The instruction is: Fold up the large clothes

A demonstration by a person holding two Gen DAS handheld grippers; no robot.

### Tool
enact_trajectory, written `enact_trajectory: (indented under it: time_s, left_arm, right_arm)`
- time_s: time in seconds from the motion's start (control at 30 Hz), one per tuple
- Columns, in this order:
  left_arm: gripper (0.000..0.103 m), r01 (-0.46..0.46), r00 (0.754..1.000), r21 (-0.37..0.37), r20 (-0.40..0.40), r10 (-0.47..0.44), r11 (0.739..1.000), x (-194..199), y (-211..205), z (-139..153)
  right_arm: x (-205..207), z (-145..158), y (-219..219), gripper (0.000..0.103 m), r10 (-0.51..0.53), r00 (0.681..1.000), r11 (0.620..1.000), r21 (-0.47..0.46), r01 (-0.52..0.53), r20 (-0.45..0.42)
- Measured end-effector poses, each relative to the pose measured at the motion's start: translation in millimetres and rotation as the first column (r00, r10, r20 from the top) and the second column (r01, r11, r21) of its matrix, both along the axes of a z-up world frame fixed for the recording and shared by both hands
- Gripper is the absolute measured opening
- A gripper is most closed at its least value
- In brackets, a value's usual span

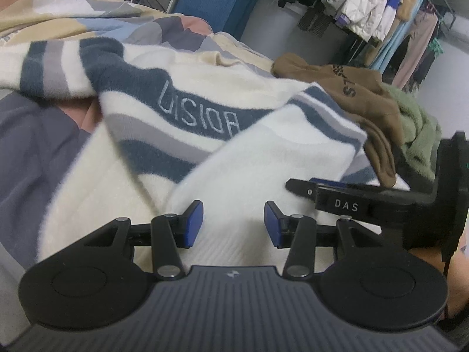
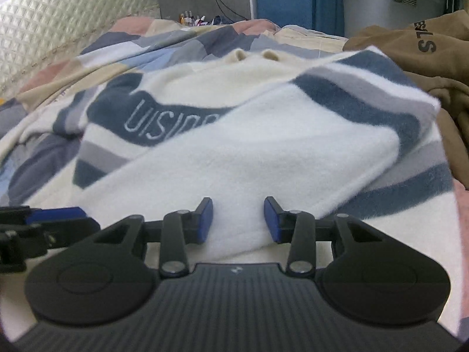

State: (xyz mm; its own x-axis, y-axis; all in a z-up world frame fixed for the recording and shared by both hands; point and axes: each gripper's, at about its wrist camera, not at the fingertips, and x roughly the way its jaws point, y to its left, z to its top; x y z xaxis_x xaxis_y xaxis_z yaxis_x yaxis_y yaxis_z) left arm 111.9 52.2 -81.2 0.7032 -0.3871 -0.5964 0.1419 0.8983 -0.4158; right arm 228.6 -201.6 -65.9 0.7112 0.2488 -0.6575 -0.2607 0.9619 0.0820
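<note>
A cream sweater (image 1: 205,158) with blue and grey stripes and the word VISION lies spread on the bed; it also fills the right wrist view (image 2: 249,146). One sleeve is folded across its front. My left gripper (image 1: 233,224) is open, its blue pads either side of the sweater's cream hem, holding nothing. My right gripper (image 2: 238,220) is open over the folded sleeve's end, also holding nothing. The right gripper shows in the left wrist view (image 1: 346,196) at the right, and the left gripper in the right wrist view (image 2: 44,223) at the left edge.
A brown hoodie (image 1: 351,88) and a green fuzzy garment (image 1: 416,126) lie heaped right of the sweater. The bed has a patchwork quilt (image 1: 73,8) and a padded headboard (image 2: 58,14). A rack of hanging clothes (image 1: 381,8) stands beyond.
</note>
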Motion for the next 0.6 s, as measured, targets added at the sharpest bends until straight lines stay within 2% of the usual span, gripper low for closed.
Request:
enact_trajectory:
  time_s: [0.13, 0.27, 0.47, 0.6]
  left_arm:
    - [0.052, -0.029, 0.999, -0.032, 0.014, 0.029, 0.999, -4.5, 9.0, 5.8]
    - [0.052, -0.107, 0.993, -0.018, 0.048, 0.108, 0.994, -14.1, 27.2, 17.3]
    - [0.056, -0.278, 0.958, -0.054, 0.058, 0.281, 0.959, -24.2, 73.0, 30.6]
    - [0.056, -0.361, 0.93, -0.025, 0.058, 0.362, 0.932, -22.1, 98.9, 39.6]
  right_arm:
    - [-14.1, 7.1, -2.1, 0.041, -0.021, 1.0, 1.0, 0.018, 0.021, 0.011]
    - [-21.8, 11.0, -2.7, 0.042, -0.021, 1.0, 1.0, 0.022, 0.021, 0.012]
    - [-19.7, 14.8, -9.6, 0.042, -0.049, 0.999, 0.996, 0.068, 0.05, -0.013]
    - [-20.9, 17.1, -9.3, 0.042, -0.043, 0.999, 0.997, 0.068, 0.044, -0.011]
